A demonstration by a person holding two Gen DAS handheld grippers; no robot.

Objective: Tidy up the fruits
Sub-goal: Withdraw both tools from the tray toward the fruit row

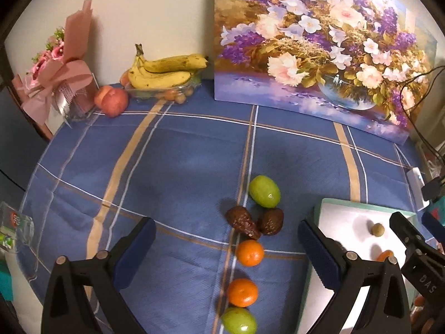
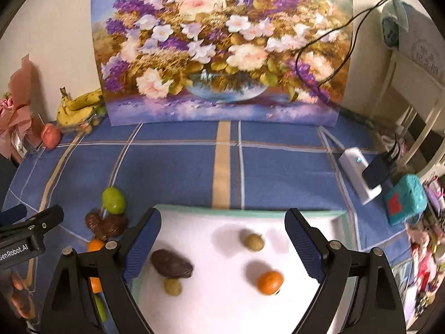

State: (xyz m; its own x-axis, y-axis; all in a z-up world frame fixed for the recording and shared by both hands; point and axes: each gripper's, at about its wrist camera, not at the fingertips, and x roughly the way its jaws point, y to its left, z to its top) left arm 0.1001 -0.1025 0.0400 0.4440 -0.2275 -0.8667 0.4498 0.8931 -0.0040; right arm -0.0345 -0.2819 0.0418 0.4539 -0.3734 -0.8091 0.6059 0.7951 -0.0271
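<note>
Six loose fruits lie in a rough line on the blue checked tablecloth (image 1: 172,150), just left of the white tray (image 2: 222,300): two green fruits (image 1: 264,191), two brown scaly salak (image 1: 242,221) and two small oranges (image 1: 249,252). The tray already holds four pieces: one salak (image 2: 171,263), one orange (image 2: 269,282) and two small tan round fruits (image 2: 254,242).

Handling: the oranges are probably light, round and firm, and likely to roll; grip across the widest part. The salak has a rough, stiff skin that should resist slipping; grip across its thick end. The green fruits look smooth and glossy, so apply moderate pressure.

The left gripper (image 1: 226,243) hangs above the loose fruits, jaws spread wide and holding nothing. The right gripper (image 2: 222,233) hangs above the tray, likewise released and empty.

At the rear stand bananas (image 1: 167,69), an apple (image 1: 111,101) and a flower painting (image 1: 319,50).
</note>
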